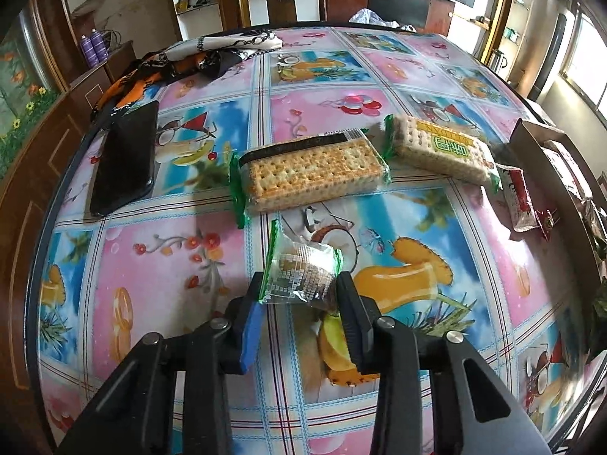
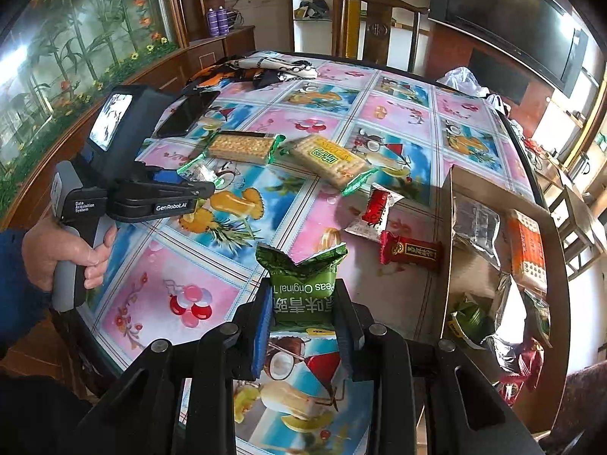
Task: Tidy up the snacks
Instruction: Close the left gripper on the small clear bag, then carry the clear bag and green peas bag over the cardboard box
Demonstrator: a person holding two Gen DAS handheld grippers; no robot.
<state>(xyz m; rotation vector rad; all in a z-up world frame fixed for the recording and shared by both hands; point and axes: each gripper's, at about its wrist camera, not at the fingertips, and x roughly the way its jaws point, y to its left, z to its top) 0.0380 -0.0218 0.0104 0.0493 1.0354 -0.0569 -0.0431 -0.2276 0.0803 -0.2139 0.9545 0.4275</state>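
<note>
Green pea packet [image 2: 303, 295], crimped ends, white lettering

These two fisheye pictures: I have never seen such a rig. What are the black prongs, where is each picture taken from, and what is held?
A person holds a handheld claw in each hand; a camera on each looks along its fingers. The left view shows the left claw around a small clear-wrapped cake. The right view shows the right claw shut on a green pea packet, and the left hand holding its claw. On the table lie two cracker packs, a phone, red snack packets and a cardboard box with snacks inside.
</note>
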